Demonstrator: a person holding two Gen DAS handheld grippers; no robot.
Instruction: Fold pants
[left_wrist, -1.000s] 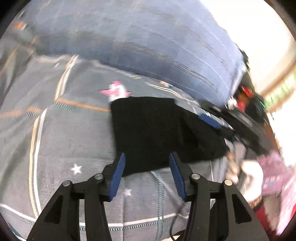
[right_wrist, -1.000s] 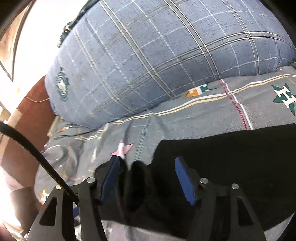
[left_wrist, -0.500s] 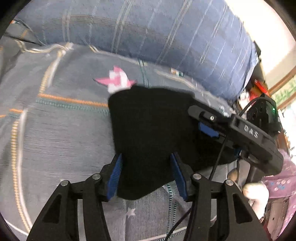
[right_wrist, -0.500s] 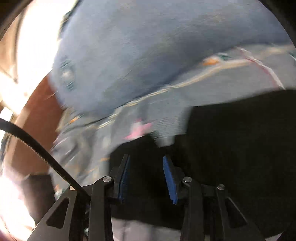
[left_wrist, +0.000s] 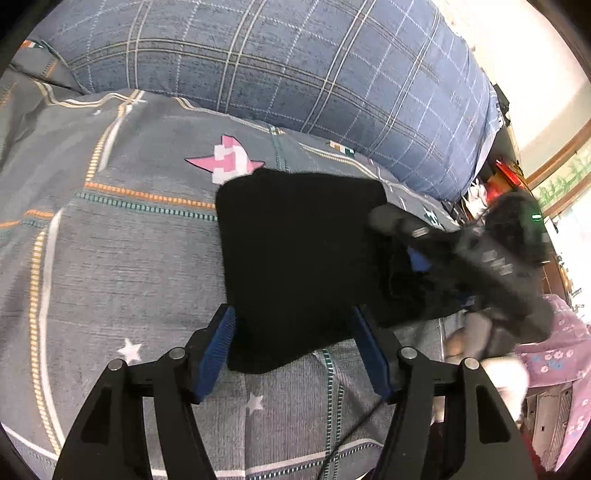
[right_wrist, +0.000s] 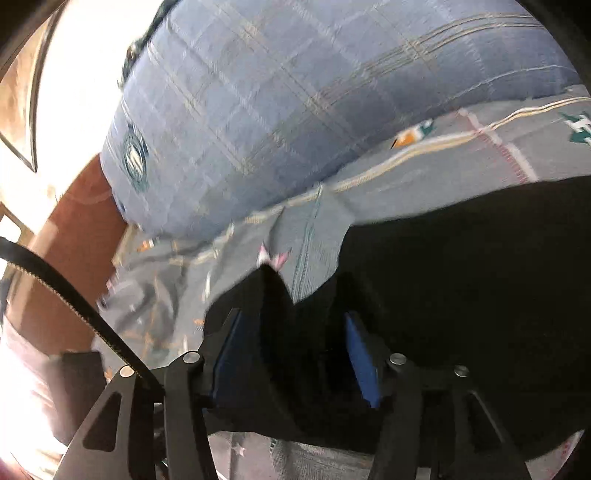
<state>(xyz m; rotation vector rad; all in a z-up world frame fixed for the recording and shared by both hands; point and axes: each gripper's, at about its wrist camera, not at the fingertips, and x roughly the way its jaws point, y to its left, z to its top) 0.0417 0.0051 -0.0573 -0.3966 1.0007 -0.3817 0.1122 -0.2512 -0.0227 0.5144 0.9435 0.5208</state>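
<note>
The black pants (left_wrist: 295, 240) lie folded into a compact block on the grey patterned bedsheet (left_wrist: 110, 240). My left gripper (left_wrist: 291, 317) straddles their near corner. Its jaws are opening, and the blue pads (left_wrist: 218, 343) stand on either side of the cloth without pressing it. At the block's right edge the right gripper (left_wrist: 417, 258) looks blurred. In the right wrist view my right gripper (right_wrist: 293, 321) is low over the pants (right_wrist: 461, 277). Its jaws are opening, and a raised ridge of black cloth stands loose between them.
A big blue plaid pillow (left_wrist: 295, 74) lies along the far side of the bed, also seen as the pillow (right_wrist: 295, 110) in the right wrist view. A hand (left_wrist: 476, 332) in a pink floral sleeve (left_wrist: 554, 350) holds the right gripper. Brown wood (right_wrist: 74, 221) borders the bed.
The left gripper came forward over the pants' near corner and its jaws widened. The right gripper sank onto the pants; its jaws narrowed around a fold, then spread again.
</note>
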